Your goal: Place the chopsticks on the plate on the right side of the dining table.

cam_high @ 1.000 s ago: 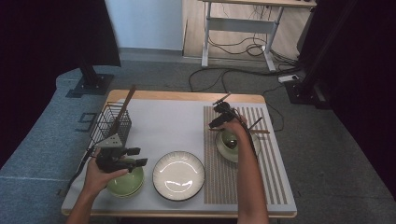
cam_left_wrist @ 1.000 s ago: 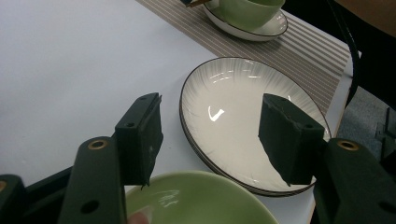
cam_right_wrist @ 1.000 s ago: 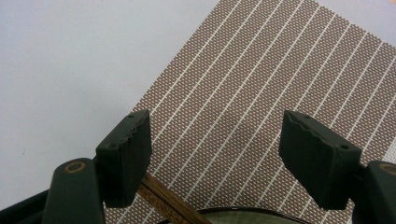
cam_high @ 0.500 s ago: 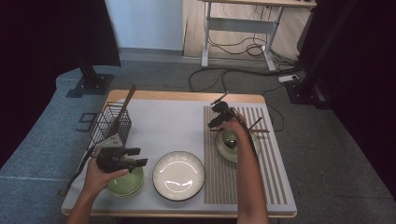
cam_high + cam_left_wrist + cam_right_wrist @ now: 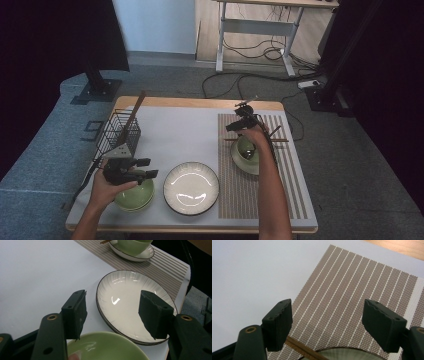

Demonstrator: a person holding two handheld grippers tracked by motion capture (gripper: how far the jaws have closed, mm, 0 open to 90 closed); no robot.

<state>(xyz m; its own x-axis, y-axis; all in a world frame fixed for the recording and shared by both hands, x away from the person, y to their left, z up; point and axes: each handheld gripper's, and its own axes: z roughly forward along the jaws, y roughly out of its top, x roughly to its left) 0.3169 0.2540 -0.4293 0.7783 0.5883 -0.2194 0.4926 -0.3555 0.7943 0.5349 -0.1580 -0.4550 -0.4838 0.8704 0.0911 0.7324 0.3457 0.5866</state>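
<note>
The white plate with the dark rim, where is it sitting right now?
In the high view the white plate lies at the table's near edge, between the green bowl under the left gripper and the striped mat.

Bright table, dark surroundings; glare on the white plate (image 5: 130, 302); near jaws slightly soft.

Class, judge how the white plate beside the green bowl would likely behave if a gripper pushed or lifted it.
The white plate looks glazed and glossy, so probably slippery between jaws. It seems rigid ceramic, likely fragile if dropped. Being flat and shallow, it would probably slide on the table rather than tip.
</note>
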